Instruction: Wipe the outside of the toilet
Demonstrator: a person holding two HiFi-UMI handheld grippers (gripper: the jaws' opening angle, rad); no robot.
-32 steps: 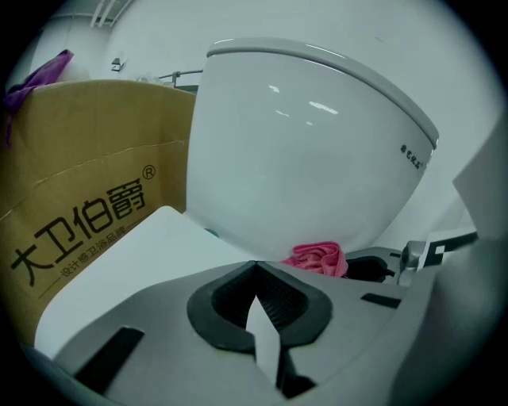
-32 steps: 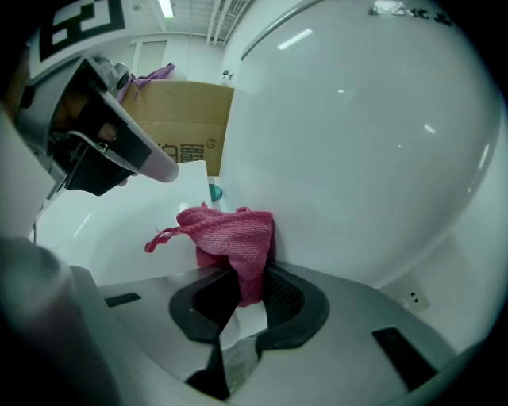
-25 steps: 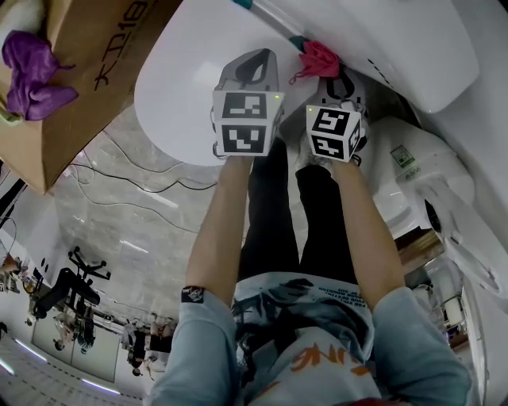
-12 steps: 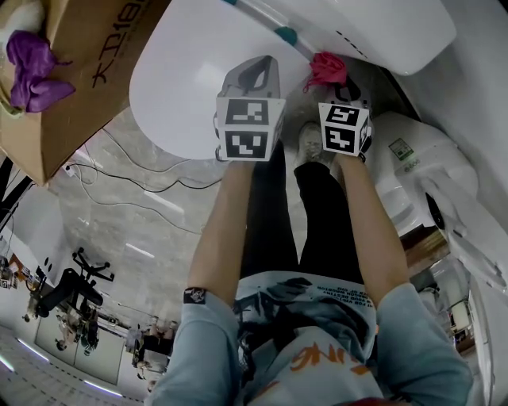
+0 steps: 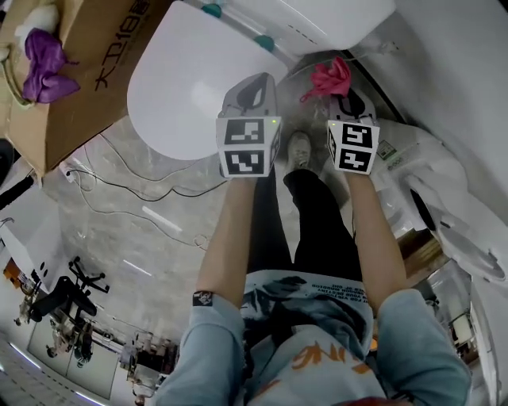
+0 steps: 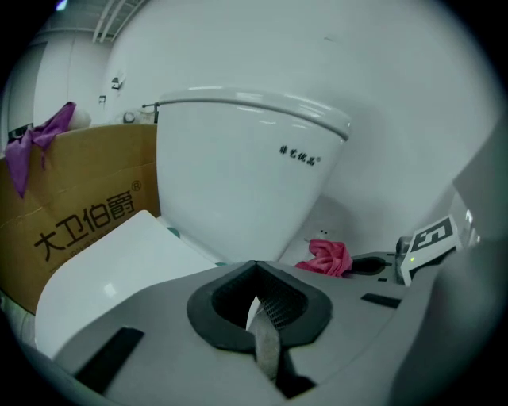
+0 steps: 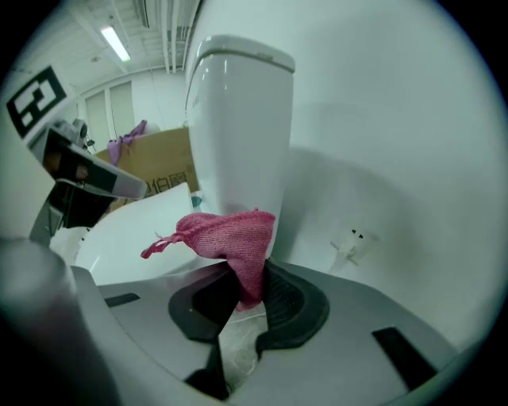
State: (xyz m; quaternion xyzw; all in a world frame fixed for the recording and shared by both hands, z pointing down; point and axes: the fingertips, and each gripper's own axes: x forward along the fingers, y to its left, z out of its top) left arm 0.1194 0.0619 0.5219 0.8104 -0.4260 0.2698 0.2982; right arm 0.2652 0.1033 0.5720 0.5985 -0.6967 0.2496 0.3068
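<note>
The white toilet shows its shut lid (image 5: 186, 87) and its tank (image 5: 317, 20) at the top of the head view. My right gripper (image 5: 343, 97) is shut on a pink cloth (image 5: 328, 78) that hangs over the floor beside the tank's base. In the right gripper view the pink cloth (image 7: 230, 238) bunches out of the right gripper (image 7: 250, 279), close to the tank's side (image 7: 238, 127). My left gripper (image 5: 252, 81) hovers over the lid's edge. Seen in its own view, the left gripper (image 6: 255, 279) is shut and holds nothing, facing the tank (image 6: 238, 182).
A cardboard box (image 5: 75, 75) with a purple cloth (image 5: 44, 59) in it stands left of the toilet. Cables (image 5: 135, 190) trail over the marble floor. Another white fixture (image 5: 444, 190) crowds the right side. The person's shoe (image 5: 299, 148) is below the grippers.
Both grippers have shifted right and back along the toilet. The right one carried the pink cloth off the lid's edge to the gap beside the tank.
</note>
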